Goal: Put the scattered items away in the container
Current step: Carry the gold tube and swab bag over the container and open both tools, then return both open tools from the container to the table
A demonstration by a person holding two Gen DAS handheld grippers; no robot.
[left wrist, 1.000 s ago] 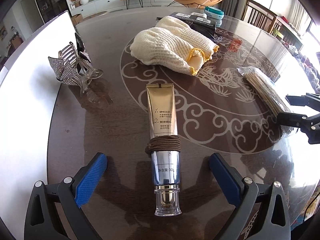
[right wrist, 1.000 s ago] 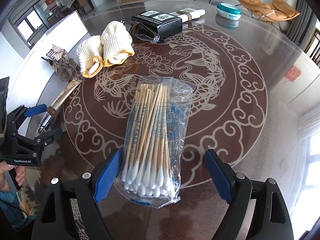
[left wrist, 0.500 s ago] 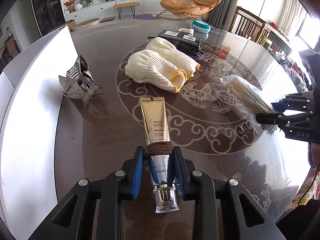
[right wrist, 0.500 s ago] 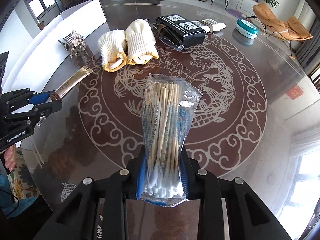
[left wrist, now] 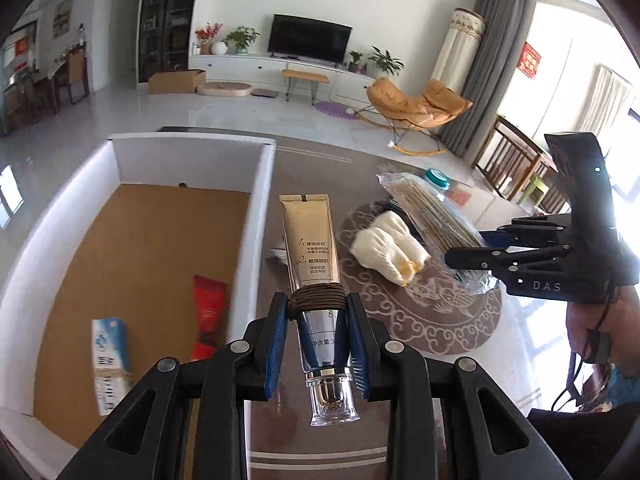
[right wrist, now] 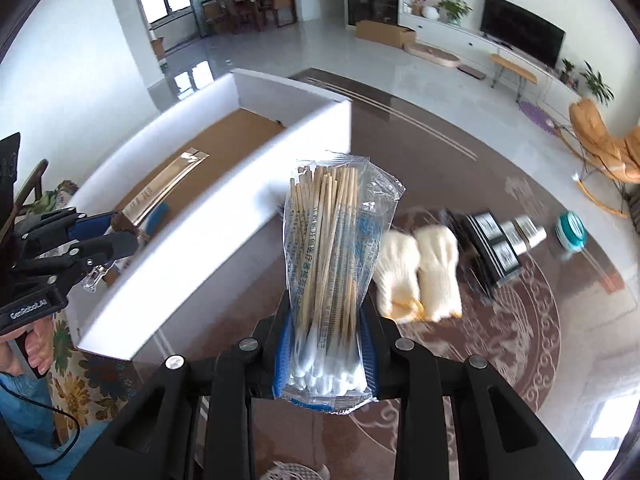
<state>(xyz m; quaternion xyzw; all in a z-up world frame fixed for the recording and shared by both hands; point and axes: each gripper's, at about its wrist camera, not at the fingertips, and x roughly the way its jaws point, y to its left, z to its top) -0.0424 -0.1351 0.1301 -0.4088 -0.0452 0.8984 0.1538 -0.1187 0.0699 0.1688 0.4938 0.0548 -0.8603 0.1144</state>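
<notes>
Gold and silver, the cosmetic tube (left wrist: 316,280) sits clamped between the blue pads (left wrist: 276,344) of the left gripper (left wrist: 318,344), which is closed tight on the silver lower end just under a wound brown cord (left wrist: 317,300). The clear cap (left wrist: 334,404) points back toward the camera and the crimped gold end points to 12 o'clock. The tube is lifted off the glass-topped table (left wrist: 440,340), just right of the white wall of the container (left wrist: 262,216), a box with a brown cardboard floor. Inside it, at about 9 o'clock from the gripper, lie a red packet (left wrist: 208,320) and a blue-and-white box (left wrist: 110,360).

Over in the right wrist view, the right gripper (right wrist: 326,354) is likewise closed, its pads squeezing a clear bag of cotton swabs (right wrist: 330,272) at the cotton-tipped end, with the wooden sticks fanning up toward 12 o'clock. The bag hangs in the air over the table, near the container's near wall (right wrist: 224,216), which lies at roughly 10 o'clock. The left gripper (right wrist: 120,236) shows at 9 o'clock, with the tube reaching over the box floor.

Remaining on the table are a pair of cream knitted gloves (right wrist: 420,276) at 3 o'clock of the swabs, then a black box (right wrist: 490,248), and a teal round tin (right wrist: 572,230) further right.
</notes>
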